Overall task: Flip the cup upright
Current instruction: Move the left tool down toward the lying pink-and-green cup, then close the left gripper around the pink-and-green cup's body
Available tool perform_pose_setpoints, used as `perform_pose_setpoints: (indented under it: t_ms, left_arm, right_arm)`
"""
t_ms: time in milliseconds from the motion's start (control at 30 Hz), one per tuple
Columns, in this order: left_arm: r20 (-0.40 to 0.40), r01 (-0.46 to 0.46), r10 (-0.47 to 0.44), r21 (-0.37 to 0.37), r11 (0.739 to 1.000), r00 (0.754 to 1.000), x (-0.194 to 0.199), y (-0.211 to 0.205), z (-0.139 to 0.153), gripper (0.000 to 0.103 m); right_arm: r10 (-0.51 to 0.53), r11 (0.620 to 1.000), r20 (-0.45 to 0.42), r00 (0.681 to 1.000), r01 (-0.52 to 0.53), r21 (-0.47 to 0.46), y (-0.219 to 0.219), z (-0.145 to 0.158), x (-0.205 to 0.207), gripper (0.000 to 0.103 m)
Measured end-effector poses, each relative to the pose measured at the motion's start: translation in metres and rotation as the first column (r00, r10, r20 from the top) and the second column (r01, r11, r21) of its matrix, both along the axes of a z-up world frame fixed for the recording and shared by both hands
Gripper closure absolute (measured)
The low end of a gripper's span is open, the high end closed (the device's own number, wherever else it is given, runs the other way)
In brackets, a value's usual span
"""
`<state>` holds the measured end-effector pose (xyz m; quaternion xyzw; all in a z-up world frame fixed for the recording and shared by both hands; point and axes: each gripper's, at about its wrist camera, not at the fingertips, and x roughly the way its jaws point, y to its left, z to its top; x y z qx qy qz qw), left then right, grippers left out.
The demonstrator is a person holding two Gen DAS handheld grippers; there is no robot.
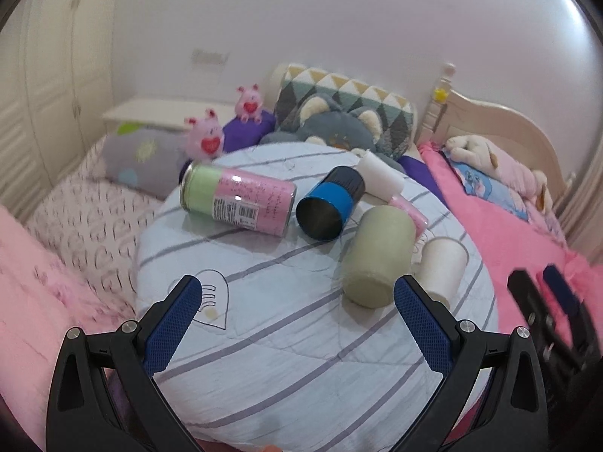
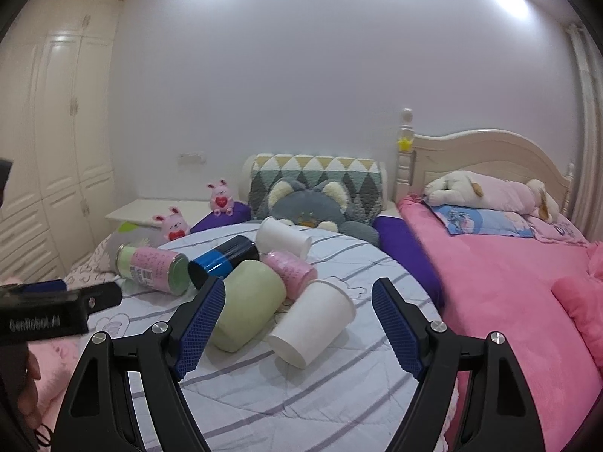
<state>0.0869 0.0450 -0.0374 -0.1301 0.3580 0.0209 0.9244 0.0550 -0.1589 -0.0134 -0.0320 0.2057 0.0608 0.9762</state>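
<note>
Several cups and cans lie on their sides on a round striped cushion (image 1: 286,324) (image 2: 301,388). A pale green cup (image 1: 377,256) (image 2: 248,305) lies nearest, its base facing me. A white paper cup (image 1: 441,267) (image 2: 312,320) lies beside it on the right. A blue and black cup (image 1: 329,203) (image 2: 222,260), a pink and green can (image 1: 241,199) (image 2: 154,269), a pink cup (image 2: 290,273) and another white cup (image 1: 380,175) (image 2: 282,241) lie behind. My left gripper (image 1: 297,320) is open and empty, short of the cups. My right gripper (image 2: 297,327) is open, with the green and white cups just beyond its fingertips.
The cushion rests on a bed with a pink blanket (image 2: 501,286) to the right. Plush toys, a grey cat plush (image 2: 316,207) and a patterned pillow (image 2: 316,177) stand behind. The headboard (image 2: 482,154) is at back right, a wardrobe (image 2: 56,150) at left.
</note>
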Motion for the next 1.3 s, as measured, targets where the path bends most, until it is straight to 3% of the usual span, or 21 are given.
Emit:
perform_pose_setpoints:
  t_ms: [200,367,567,733,900,1300]
  left_arm:
    - [-0.12,-0.072,0.057,-0.128,0.989,0.991,0.044,0.012,-0.011,0.0]
    - [-0.218,-0.19,0.147,-0.193,0.963,0.965,0.085,0.023,-0.02,0.0]
    - [-0.329,-0.377,0.298,-0.209,0.902,0.896,0.13,0.041,-0.032,0.0]
    - [-0.436,-0.469,0.347,-0.209,0.858,0.83,0.155,0.05,-0.052,0.0]
    - [-0.477,-0.522,0.385,-0.195,0.83,0.79,0.174,0.054,-0.061,0.0]
    - [-0.518,-0.565,0.397,-0.217,0.796,0.758,0.216,0.056,-0.085,0.0]
  right_arm:
    - [0.067,0.998,-0.027,0.997,-0.068,-0.016,0.008,-0.007,0.026,0.021]
    - [0.131,0.991,-0.055,0.99,-0.131,-0.003,0.011,-0.013,0.053,0.021]
    - [0.191,0.982,-0.067,0.979,-0.189,0.029,0.005,-0.019,0.073,0.021]
    - [0.24,0.971,-0.101,0.965,-0.237,0.039,0.005,-0.023,0.096,0.021]
    - [0.285,0.958,-0.124,0.951,-0.279,0.061,0.006,-0.028,0.115,0.021]
    - [0.334,0.943,-0.188,0.924,-0.324,0.082,0.005,-0.047,0.14,0.021]
